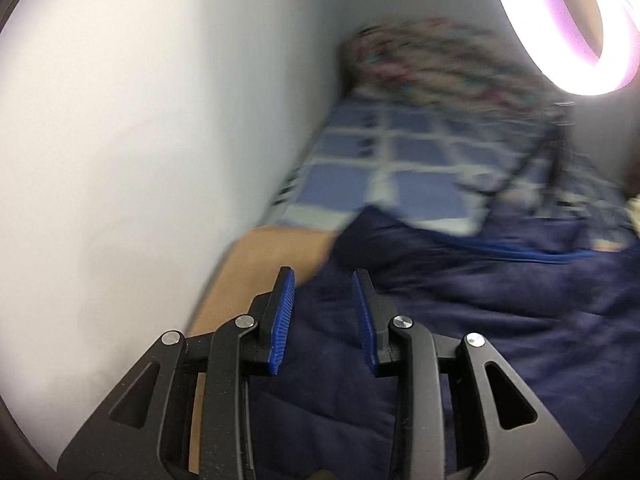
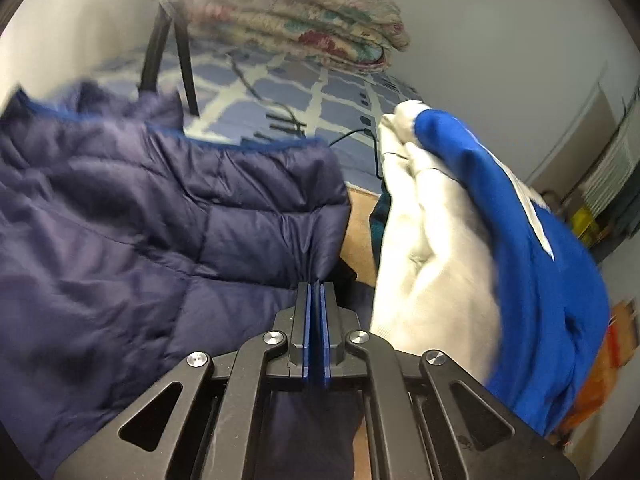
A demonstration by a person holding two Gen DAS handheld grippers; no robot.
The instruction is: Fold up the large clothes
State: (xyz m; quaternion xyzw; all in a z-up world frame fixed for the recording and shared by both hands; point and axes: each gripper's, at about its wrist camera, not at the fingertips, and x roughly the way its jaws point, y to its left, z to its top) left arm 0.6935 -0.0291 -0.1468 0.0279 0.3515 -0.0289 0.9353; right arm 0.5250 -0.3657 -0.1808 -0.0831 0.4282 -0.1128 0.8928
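A navy quilted puffer jacket [image 2: 140,216] lies spread on a tan board over the bed. My right gripper [image 2: 318,286] is shut on a fold at the jacket's right edge; the fabric sits pinched between the blue pads. In the left wrist view the same jacket [image 1: 460,312] fills the lower right. My left gripper [image 1: 323,276] is open, its blue pads [image 1: 282,312] apart and empty, hovering over the jacket's left edge near the wall.
A blue and white garment pile [image 2: 480,220] lies right of the jacket. A folded floral quilt [image 2: 304,28] sits at the back on the blue checked sheet [image 1: 420,152]. A tripod [image 2: 168,48] with a ring light [image 1: 568,28] stands on the bed. The white wall [image 1: 140,140] is close on the left.
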